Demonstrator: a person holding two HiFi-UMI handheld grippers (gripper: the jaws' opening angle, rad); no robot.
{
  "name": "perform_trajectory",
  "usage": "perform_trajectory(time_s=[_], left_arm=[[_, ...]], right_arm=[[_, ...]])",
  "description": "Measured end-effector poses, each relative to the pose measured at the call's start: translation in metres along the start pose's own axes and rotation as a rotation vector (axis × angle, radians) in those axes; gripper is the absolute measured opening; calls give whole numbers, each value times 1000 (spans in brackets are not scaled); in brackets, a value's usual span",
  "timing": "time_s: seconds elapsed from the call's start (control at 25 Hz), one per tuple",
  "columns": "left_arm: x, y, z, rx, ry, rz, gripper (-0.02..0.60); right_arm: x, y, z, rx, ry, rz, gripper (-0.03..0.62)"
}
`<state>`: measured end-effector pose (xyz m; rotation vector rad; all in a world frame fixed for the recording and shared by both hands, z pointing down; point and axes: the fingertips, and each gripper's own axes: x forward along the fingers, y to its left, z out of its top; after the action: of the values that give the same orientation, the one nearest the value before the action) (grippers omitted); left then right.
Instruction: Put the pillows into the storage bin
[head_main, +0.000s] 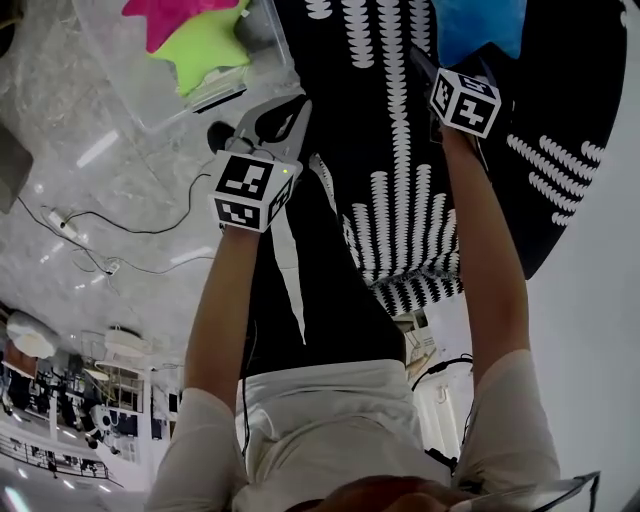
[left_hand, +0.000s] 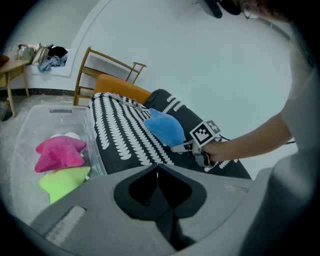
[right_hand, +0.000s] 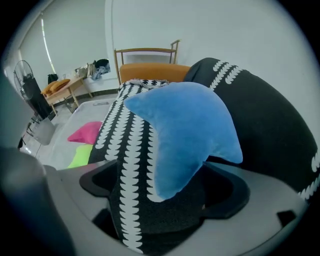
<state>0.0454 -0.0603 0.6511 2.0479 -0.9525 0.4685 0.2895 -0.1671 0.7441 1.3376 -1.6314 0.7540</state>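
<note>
A blue star pillow lies on a black sofa cover with white marks. My right gripper is open, its jaws wide on either side of the pillow's lower point and a fold of the cover. From the left gripper view, the right gripper touches the blue pillow at its edge. My left gripper is shut and empty, held over the sofa's edge beside the clear storage bin. A pink pillow and a green pillow lie inside the bin. In the head view the left gripper is near the bin.
A wooden chair with an orange cushion stands behind the sofa. A fan and a table with clothes stand at the far side. Cables lie on the pale floor beside the person's legs.
</note>
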Motion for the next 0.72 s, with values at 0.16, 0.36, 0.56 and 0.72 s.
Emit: perform_trajectory(time_s=[0.16,0.36,0.56,0.72], left_arm=[[28,-25,7,20,9,-8,18],[43,-16,10,45,28,-20,18],[62,-29,17,28,23,-17,18],[64,-35,17,26,17,-4,18]], right_arm=[[3,-24,-6,54,9,15,512],[28,-22,2,156,21,27,512],[48,-44,6,255,31,57,512],[62,-42,8,309,43,92,512]])
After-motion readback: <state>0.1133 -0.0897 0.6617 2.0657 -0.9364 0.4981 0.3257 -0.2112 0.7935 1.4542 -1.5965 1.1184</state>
